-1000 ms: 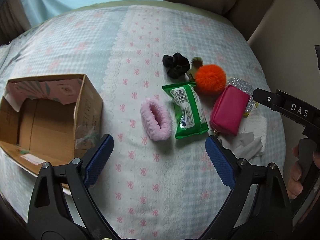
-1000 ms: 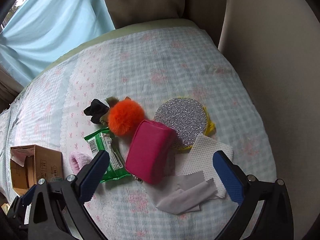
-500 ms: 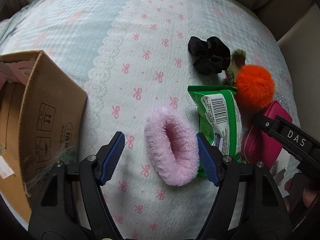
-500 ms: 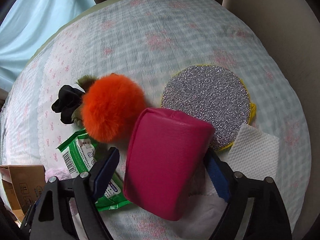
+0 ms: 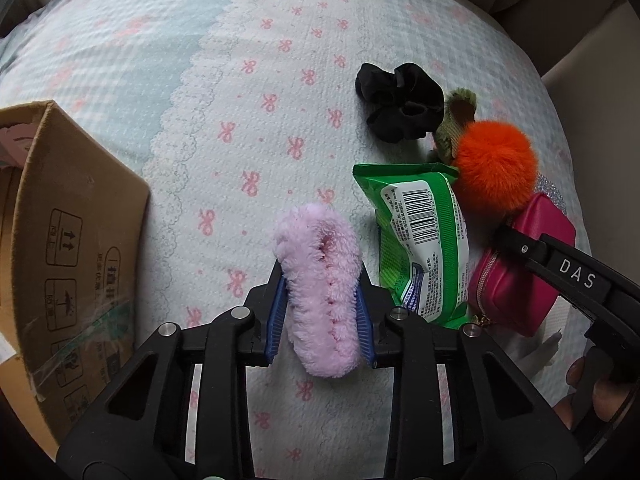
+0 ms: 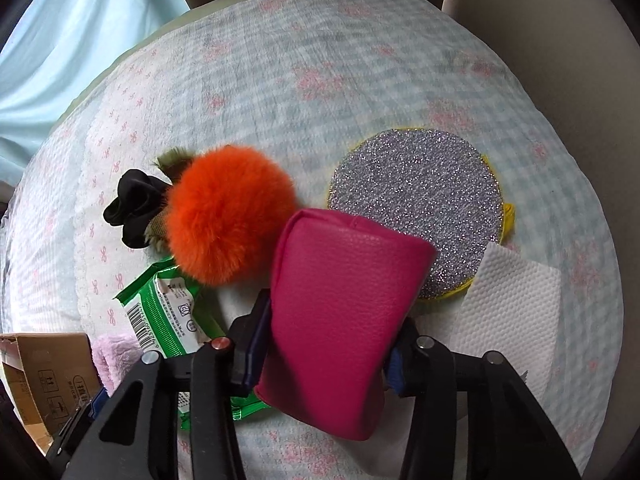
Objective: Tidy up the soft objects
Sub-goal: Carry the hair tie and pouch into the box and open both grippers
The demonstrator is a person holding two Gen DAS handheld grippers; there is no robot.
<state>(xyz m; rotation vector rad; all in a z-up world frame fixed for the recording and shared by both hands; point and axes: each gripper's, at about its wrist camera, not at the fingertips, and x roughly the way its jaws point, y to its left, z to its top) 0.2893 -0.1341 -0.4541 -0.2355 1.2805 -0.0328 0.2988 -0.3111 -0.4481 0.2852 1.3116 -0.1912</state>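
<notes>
My left gripper is shut on a fluffy pink scrunchie, squeezed flat between the blue pads on the bedspread. My right gripper is shut on a magenta pouch, which also shows in the left wrist view. An orange pompom, a black scrunchie and a green wipes pack lie left of the pouch. In the left wrist view the wipes pack lies just right of the pink scrunchie. An open cardboard box stands at the left.
A round silver glitter pad with a yellow rim and a white paper towel lie right of the pouch. The flowered bedspread stretches behind. A beige cushion borders the right side; a light blue curtain hangs at the left.
Both grippers moved down and forward and closed: the left onto the pink scrunchie, the right onto the magenta pouch.
</notes>
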